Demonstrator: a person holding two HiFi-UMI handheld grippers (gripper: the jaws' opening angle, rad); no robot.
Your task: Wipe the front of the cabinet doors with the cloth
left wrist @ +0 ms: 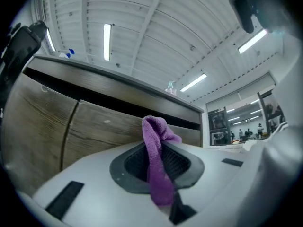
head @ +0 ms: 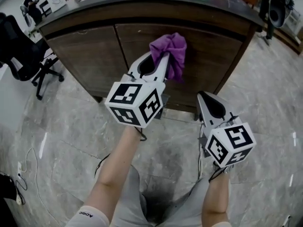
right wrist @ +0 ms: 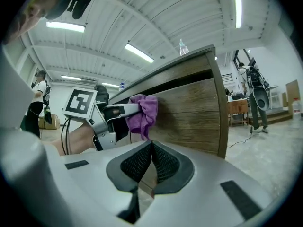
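Left tongs point(head: 164, 56): clamped tight on the purple cloth point(head: 174, 48)
Right tongs point(head: 203, 96): pressed together, holding nothing, low and off the wood
Cloth: bunched against the upper part of the right cabinet door point(head: 208, 56)
Wiping well: keep steady pressure, overlap strokes, cover both doors
Writing: print on the sock point(head: 85, 215), seemingly "Adoc"

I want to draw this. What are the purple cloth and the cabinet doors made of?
The purple cloth looks like soft microfibre or terry: fuzzy, nubbly, folding limply. The cabinet doors look like wood or wood-look laminate, matte brown with grain streaks; which one is unclear.
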